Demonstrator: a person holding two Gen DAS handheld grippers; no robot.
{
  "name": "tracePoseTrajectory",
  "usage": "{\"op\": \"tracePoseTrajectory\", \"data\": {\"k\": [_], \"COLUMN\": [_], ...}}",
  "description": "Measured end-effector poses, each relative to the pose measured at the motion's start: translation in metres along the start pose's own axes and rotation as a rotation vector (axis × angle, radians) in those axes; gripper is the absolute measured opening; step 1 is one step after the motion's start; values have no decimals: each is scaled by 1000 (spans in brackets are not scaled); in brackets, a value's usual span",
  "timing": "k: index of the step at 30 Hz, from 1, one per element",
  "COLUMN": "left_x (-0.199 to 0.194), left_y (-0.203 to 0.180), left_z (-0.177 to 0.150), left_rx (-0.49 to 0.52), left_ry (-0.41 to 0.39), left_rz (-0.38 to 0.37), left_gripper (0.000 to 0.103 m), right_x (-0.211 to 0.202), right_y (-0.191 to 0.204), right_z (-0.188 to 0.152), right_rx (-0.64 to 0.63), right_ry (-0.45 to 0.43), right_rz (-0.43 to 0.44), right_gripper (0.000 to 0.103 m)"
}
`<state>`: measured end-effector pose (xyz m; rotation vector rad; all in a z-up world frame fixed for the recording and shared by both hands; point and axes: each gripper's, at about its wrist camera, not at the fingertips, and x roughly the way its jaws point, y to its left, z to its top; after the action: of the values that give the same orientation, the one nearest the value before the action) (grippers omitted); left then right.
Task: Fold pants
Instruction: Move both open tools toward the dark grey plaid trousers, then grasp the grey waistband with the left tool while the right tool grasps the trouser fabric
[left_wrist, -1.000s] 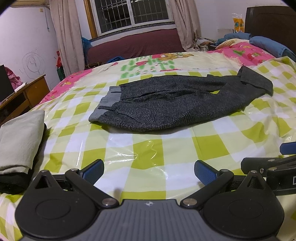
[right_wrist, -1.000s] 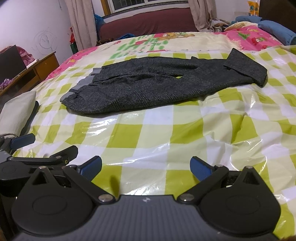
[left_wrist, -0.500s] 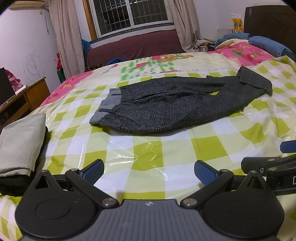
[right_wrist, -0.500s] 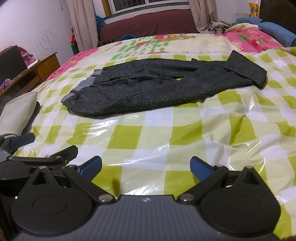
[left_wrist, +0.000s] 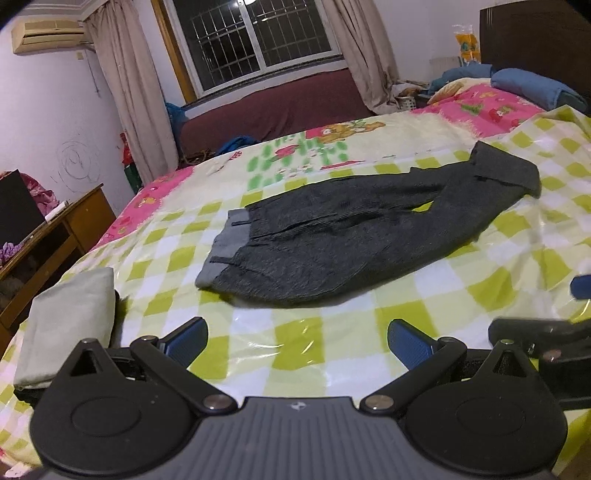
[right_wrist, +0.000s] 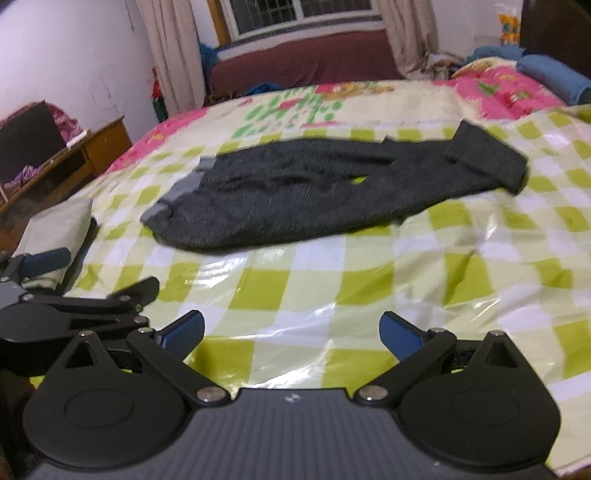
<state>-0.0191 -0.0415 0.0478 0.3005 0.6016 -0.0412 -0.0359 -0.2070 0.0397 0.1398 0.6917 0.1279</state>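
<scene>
Left wrist view: nearest the lens, the left hand-held gripper (left_wrist: 297, 341) has its blue-padded fingers spread wide apart with nothing between them, low over the checked plastic sheet (left_wrist: 332, 339) that covers the bed (left_wrist: 369, 136). At the right edge of that view the right hand-held gripper pokes in beside it; from its own camera, the right hand-held gripper (right_wrist: 291, 332) is likewise splayed and empty, with the left one showing at its left edge. The two sit side by side near the bed's front edge.

At the left, just beyond the left gripper, a folded pale cloth (left_wrist: 70, 317) lies on a dark item near the bed's edge.

Farther on, well apart from both grippers, the dark grey pants (left_wrist: 351, 236) lie flat on the sheet. Their long axis runs left to right across both views, roughly square to the way the grippers point: the lighter grey waistband (left_wrist: 225, 251) is at the left and the leg ends (left_wrist: 506, 173) at the right, slightly farther away. The legs look stacked, with a small gap between them showing the sheet. By my judgement the left gripper is nearer the waistband and the right nearer the hems, so each would reach forward for its own end.

Beyond are a blue pillow (left_wrist: 532, 86), a maroon couch (left_wrist: 280, 107) and a barred window (left_wrist: 258, 40).
</scene>
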Motion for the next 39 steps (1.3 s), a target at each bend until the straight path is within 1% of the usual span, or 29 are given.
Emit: {"op": "tracePoseTrajectory", "data": {"k": [2, 5, 7, 10, 12, 15, 19, 23, 29, 32, 36, 39], "left_x": [-1, 3, 11, 27, 36, 49, 58, 72, 82, 87, 96, 106], "left_y": [-6, -10, -10, -8, -9, -14, -16, -7, 2, 8, 13, 17], "left_z": [9, 15, 15, 15, 17, 18, 14, 12, 15, 18, 25, 30], "left_rx": [-15, -13, -8, -42, -69, -83, -52, -90, -94, -105, -104, -90], "left_ry": [-22, -41, -31, 25, 56, 38, 35, 67, 67, 75, 76, 70], "left_rz": [-7, -46, -53, -73, -67, -85, -64, -68, -49, -51, -48, -45], "left_gripper": [103, 103, 103, 103, 103, 103, 103, 103, 103, 103, 103, 103], "right_x": [-8, -10, -3, 9, 16, 24, 42, 57, 69, 73, 82, 95], "right_y": [-4, -14, -17, -17, -17, -21, -26, -21, -11, -7, -5, -6], "right_z": [6, 11, 12, 13, 14, 17, 20, 23, 33, 39, 48, 55], "right_rx": [9, 38, 59, 67, 72, 79, 72, 67, 24, 15, 8, 19], "right_ry": [-37, -49, -27, 8, 28, 49, 80, 111, 120, 119, 123, 136], "right_rz": [-27, -34, -36, -41, -40, -46, -45, -39, -41, -42, -34, -9], "right_gripper": [98, 98, 98, 98, 98, 97, 97, 96, 96, 96, 96, 96]}}
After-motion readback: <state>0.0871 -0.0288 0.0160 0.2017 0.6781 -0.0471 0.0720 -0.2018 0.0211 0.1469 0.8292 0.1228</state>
